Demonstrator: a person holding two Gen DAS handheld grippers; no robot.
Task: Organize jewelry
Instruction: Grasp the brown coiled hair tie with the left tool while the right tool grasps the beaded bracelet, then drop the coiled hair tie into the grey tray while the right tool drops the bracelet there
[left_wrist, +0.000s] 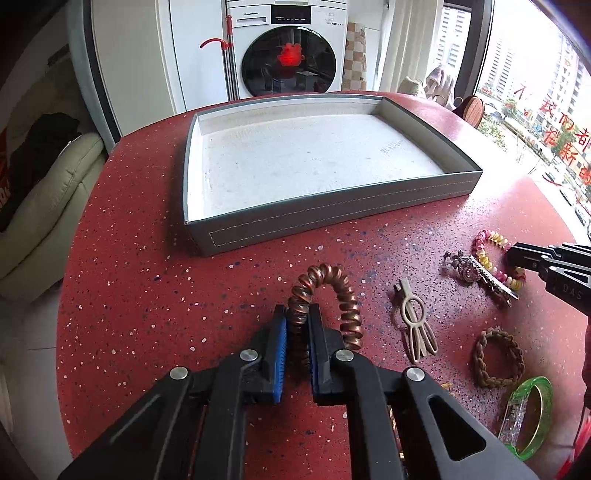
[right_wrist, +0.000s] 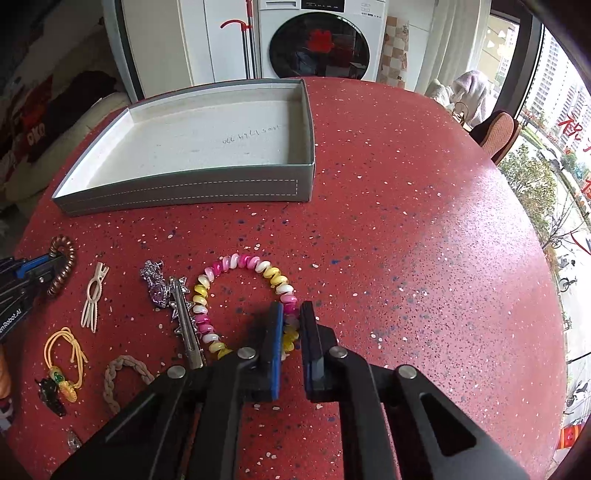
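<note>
Here, the copper coil hair tie sits pinched between my left gripper's blue pads, arching up ahead of them. My right gripper has closed narrowly on the near side of the pink-and-yellow coil bracelet. Beyond both tools lies the grey tray, white inside. Between them rest a beige hair clip and a silver rhinestone clip.

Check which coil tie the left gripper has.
The copper coil tie, pinched between the left gripper pads and arching up off the table. The pink, white and yellow coil tie sits in the right gripper instead.
</note>
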